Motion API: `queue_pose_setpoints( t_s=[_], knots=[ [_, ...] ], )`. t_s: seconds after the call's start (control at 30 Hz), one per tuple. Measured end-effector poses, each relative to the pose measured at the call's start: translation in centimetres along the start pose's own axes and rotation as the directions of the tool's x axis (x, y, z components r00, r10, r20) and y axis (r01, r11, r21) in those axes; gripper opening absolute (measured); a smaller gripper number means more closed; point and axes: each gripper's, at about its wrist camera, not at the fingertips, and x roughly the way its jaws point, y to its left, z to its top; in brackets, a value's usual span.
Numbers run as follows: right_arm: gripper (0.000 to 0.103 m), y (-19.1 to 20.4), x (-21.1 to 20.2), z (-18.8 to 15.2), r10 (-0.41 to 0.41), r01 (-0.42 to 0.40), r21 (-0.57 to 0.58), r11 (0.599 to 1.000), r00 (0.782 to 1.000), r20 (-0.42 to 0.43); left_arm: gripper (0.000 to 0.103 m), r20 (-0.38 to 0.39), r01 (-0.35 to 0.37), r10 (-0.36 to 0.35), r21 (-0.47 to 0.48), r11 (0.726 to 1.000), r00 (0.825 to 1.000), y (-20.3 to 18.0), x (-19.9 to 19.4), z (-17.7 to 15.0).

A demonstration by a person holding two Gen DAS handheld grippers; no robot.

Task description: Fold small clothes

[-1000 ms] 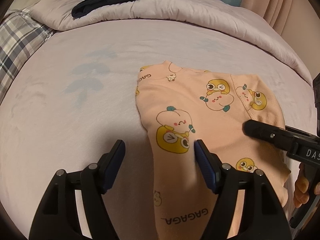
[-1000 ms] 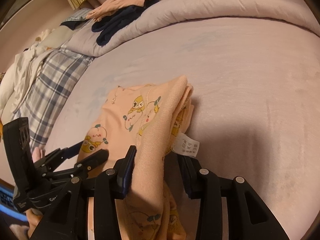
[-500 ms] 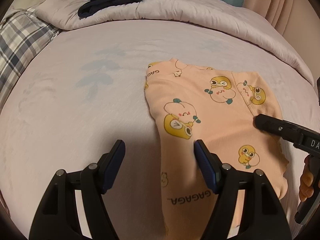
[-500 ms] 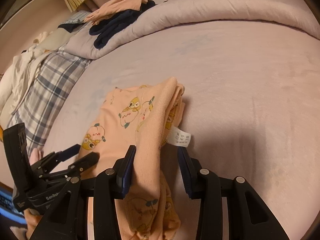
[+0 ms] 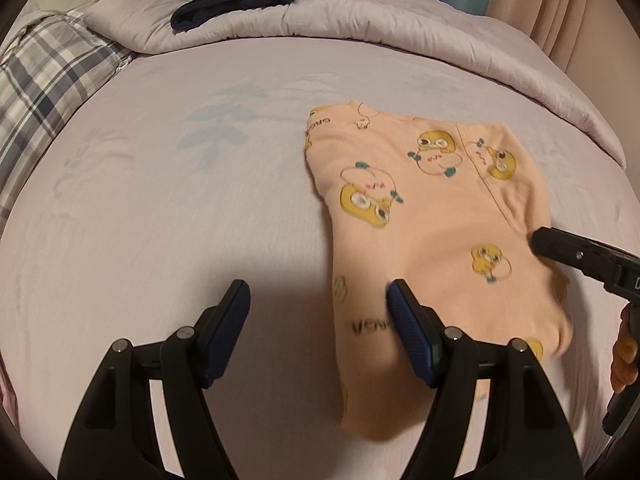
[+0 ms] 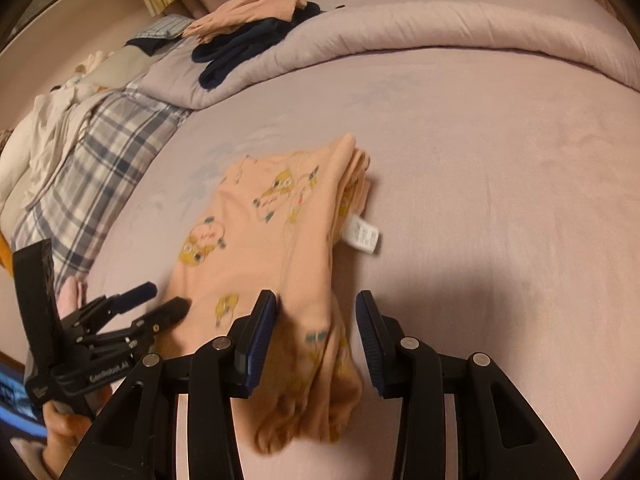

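Note:
A small peach garment with yellow cartoon prints (image 5: 432, 216) lies folded on the lilac bed sheet (image 5: 160, 220); it also shows in the right wrist view (image 6: 256, 248), with its white label (image 6: 362, 236) sticking out at the right. My left gripper (image 5: 318, 320) is open over the garment's near left edge, its right finger on the cloth. My right gripper (image 6: 316, 326) is open, its jaws on either side of the garment's bunched near end. Each gripper shows in the other's view: the right (image 5: 580, 252), the left (image 6: 160, 304).
A rolled lilac duvet (image 5: 360, 28) runs along the back, with dark navy clothes (image 5: 236, 0) and a peach item (image 6: 248, 12) stacked on it. A plaid blanket (image 5: 48, 80) and white bedding (image 6: 36, 136) lie at the left. Curtains hang behind.
Both grippers have drawn back towards me, so the garment sits farther ahead. The right gripper's jaws now stand wider around the near end of the garment.

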Motion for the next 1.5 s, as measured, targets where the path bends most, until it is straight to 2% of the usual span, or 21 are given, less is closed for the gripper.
queue_pose_setpoints(
  t_s=[0.17,0.47,0.5,0.57,0.6,0.7,0.73,0.87,0.93,1.13,1.3,1.5],
  knots=[
    [0.04,-0.1,0.5,-1.1,-0.028,0.028,-0.005,1.0,0.999,-0.04,0.072,-0.014,-0.002,0.002,-0.013,1.0,1.0,0.1,-0.2,-0.8],
    [0.041,1.6,-1.8,-2.0,-0.101,0.099,-0.074,0.992,0.995,-0.014,0.071,0.014,-0.024,0.024,-0.004,1.0,1.0,-0.6,-3.7,-2.0],
    [0.043,2.0,-2.3,-2.2,-0.109,0.108,-0.086,0.99,0.994,-0.005,0.071,0.014,-0.019,0.019,-0.01,1.0,1.0,-0.6,-4.1,-2.1],
    [0.062,2.4,-3.1,-2.4,-0.119,0.12,-0.103,0.987,0.993,0.011,0.076,0.017,-0.01,0.011,-0.021,1.0,1.0,-0.7,-5.0,-2.4],
    [0.063,2.8,-3.6,-2.5,-0.123,0.125,-0.11,0.986,0.992,0.026,0.082,0.017,-0.006,0.006,-0.024,1.0,1.0,-0.7,-5.6,-2.5],
    [0.065,3.6,-5.0,-2.8,-0.127,0.134,-0.13,0.982,0.99,0.058,0.086,0.04,-0.016,0.018,-0.031,0.999,0.999,-0.9,-7.3,-2.8],
    [0.067,3.8,-5.3,-2.9,-0.127,0.134,-0.135,0.982,0.99,0.065,0.089,0.042,-0.026,0.027,-0.031,0.999,0.999,-1.0,-7.7,-2.8],
    [0.076,4.9,-6.7,-3.5,-0.123,0.136,-0.157,0.978,0.988,0.093,0.093,0.064,-0.016,0.019,-0.04,0.999,0.998,-1.3,-9.8,-3.1],
    [0.08,5.5,-7.4,-3.7,-0.116,0.133,-0.163,0.978,0.987,0.107,0.1,0.075,-0.026,0.029,-0.04,0.999,0.997,-1.5,-10.8,-3.2],
    [0.097,6.7,-8.8,-4.2,-0.102,0.128,-0.184,0.974,0.984,0.146,0.102,0.095,-0.065,0.068,-0.036,0.997,0.993,-1.8,-13.2,-3.6],
    [0.102,7.7,-9.5,-4.4,-0.096,0.13,-0.207,0.97,0.981,0.17,0.102,0.1,-0.085,0.086,-0.016,0.996,0.991,-2.3,-14.4,-4.1],
    [0.102,8.7,-10.4,-4.6,-0.114,0.158,-0.222,0.962,0.974,0.197,0.102,0.112,-0.094,0.093,-0.002,0.996,0.989,-2.9,-15.7,-4.5]
  ],
)
